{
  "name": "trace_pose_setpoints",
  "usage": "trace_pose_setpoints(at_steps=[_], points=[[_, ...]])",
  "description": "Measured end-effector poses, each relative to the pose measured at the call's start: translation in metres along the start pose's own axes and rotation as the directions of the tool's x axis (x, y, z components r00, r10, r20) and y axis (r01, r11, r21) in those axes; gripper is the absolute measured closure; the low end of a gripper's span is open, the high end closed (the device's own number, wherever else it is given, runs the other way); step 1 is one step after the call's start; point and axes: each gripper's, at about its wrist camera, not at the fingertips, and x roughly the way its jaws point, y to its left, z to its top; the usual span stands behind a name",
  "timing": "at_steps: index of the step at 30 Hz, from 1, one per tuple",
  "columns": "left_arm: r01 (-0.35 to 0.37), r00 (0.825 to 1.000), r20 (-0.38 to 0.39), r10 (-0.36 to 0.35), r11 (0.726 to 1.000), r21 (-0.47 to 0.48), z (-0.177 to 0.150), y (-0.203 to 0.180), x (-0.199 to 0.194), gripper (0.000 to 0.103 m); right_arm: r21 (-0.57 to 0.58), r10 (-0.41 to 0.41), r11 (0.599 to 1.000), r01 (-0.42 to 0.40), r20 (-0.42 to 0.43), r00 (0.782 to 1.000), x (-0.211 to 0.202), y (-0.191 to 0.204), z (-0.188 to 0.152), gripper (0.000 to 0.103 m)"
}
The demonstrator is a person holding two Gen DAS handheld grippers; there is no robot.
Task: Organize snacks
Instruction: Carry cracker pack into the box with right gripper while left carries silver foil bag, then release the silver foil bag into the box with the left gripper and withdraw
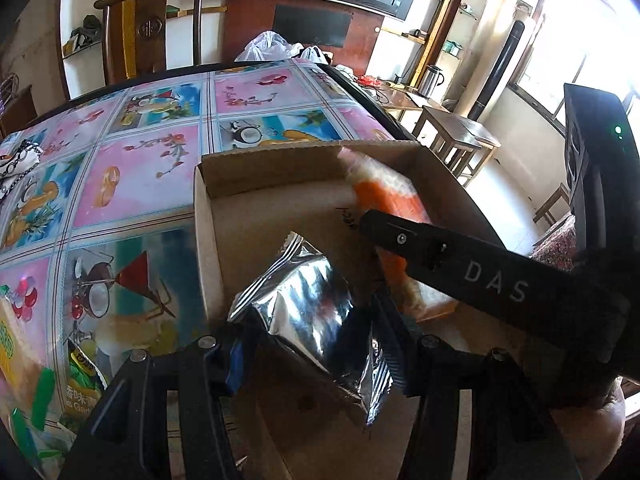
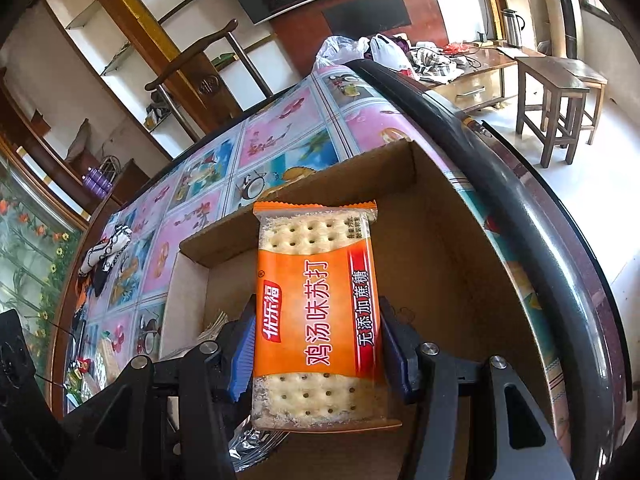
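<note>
On worktop (image 2: 280,136): open cardboard box (image 2: 436,240) on picture-tiled cover, near dark rim
Left gripper (image 1: 316,344): jaws partway closed, pressing both sides of silver foil packet (image 1: 304,312), held over box's near-left corner
Right gripper (image 2: 318,344): jaws clamped on orange cracker pack (image 2: 316,304), lengthwise over box interior
Box contents: floor bare where visible
Worktop left edge: more snack bags (image 1: 24,360), green and yellow
</note>
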Motion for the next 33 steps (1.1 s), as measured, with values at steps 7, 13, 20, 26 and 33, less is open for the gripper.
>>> trace_pose_setpoints(at_steps=[7, 13, 20, 26, 33], points=[[-0.015, 1.0, 0.006, 0.015, 1.0, 0.0, 0.001, 0.002, -0.001, 0.049, -0.008, 0.007, 1.0, -0.007, 0.018, 1.0, -0.006, 0.005, 0.0, 0.044], [-0.048, 0.999, 0.024, 0.047, 0.999, 0.016, 0.002, -0.001, -0.009, 0.044, 0.004, 0.015, 1.0, -0.015, 0.039, 0.999, -0.014, 0.002, 0.001, 0.044], [-0.06, 0.996, 0.066, 0.06, 0.998, -0.003, 0.005, 0.003, -0.025, 0.037, 0.015, 0.02, 1.0, -0.021, 0.063, 0.998, -0.022, 0.003, 0.003, 0.044], [-0.064, 0.994, 0.089, 0.065, 0.998, -0.007, 0.003, 0.005, -0.041, 0.036, 0.004, 0.032, 0.999, -0.032, 0.084, 0.996, -0.03, 0.008, 0.004, 0.044], [-0.087, 0.988, 0.13, 0.089, 0.996, -0.021, -0.012, 0.022, -0.077, 0.035, -0.058, 0.052, 0.997, -0.046, 0.103, 0.993, -0.037, 0.029, -0.002, 0.044]])
